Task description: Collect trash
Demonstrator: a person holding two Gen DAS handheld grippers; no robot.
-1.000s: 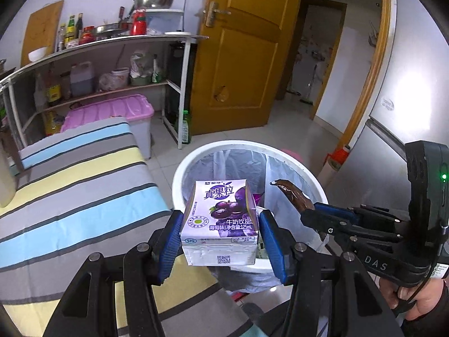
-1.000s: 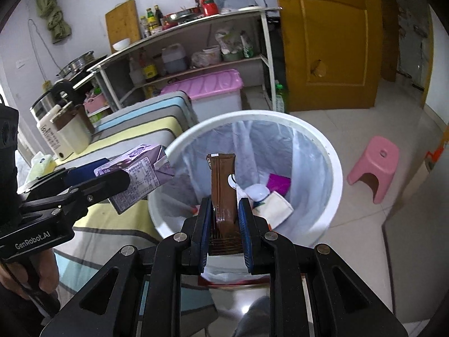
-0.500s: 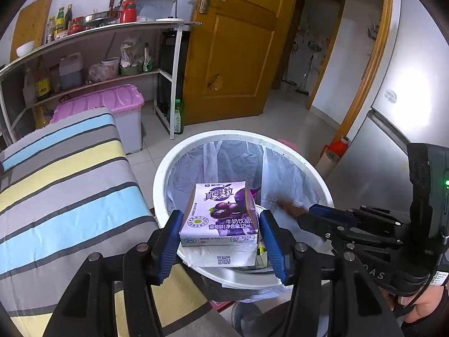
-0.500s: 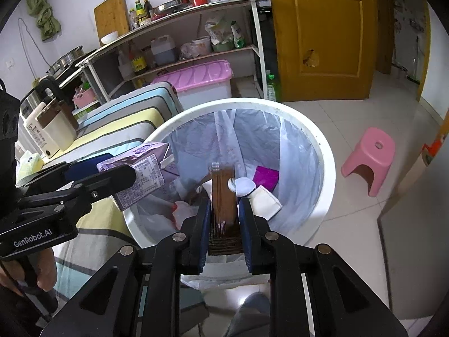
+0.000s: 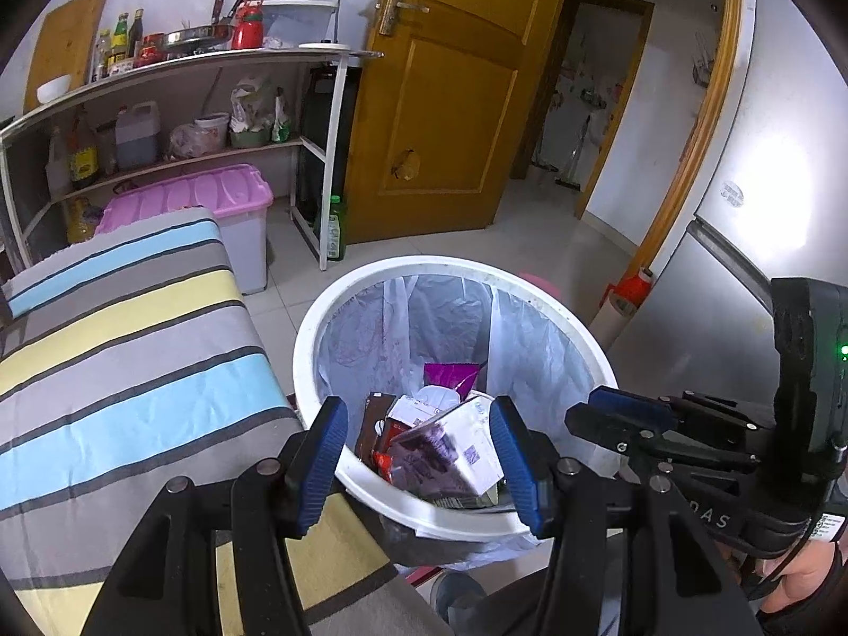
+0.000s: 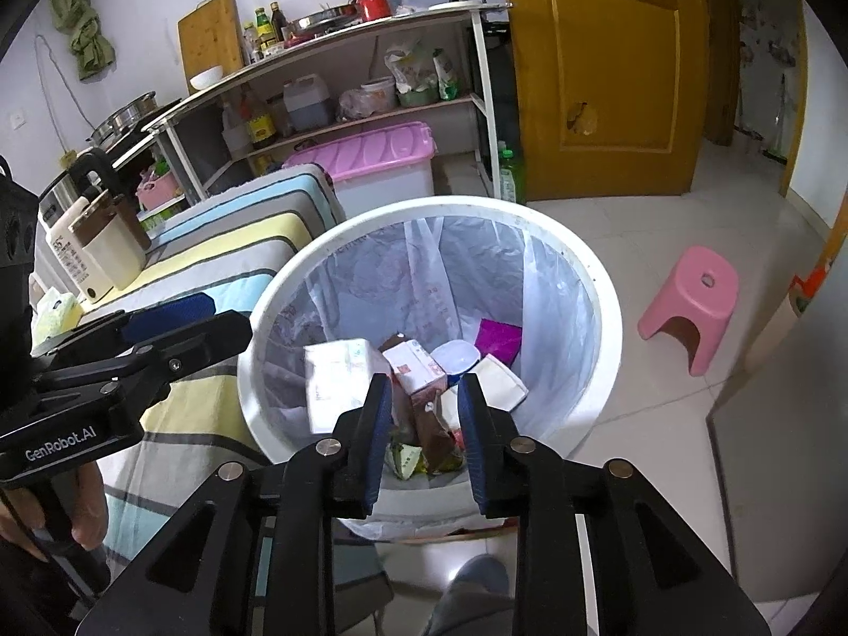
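where striped cloth [image 5: 132, 371] meets tiled floor [image 6: 662, 413], white bin [image 5: 318, 328] stands; left gripper [image 5: 418, 456], right gripper [image 6: 424, 424] both spread, empty.

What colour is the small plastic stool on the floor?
Pink; the small plastic stool shows best in the right wrist view.

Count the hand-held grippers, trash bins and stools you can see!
Hand-held grippers: 2 (left hand-held gripper, right hand-held gripper)
White trash bin: 1
Pink stool: 1
Total: 4
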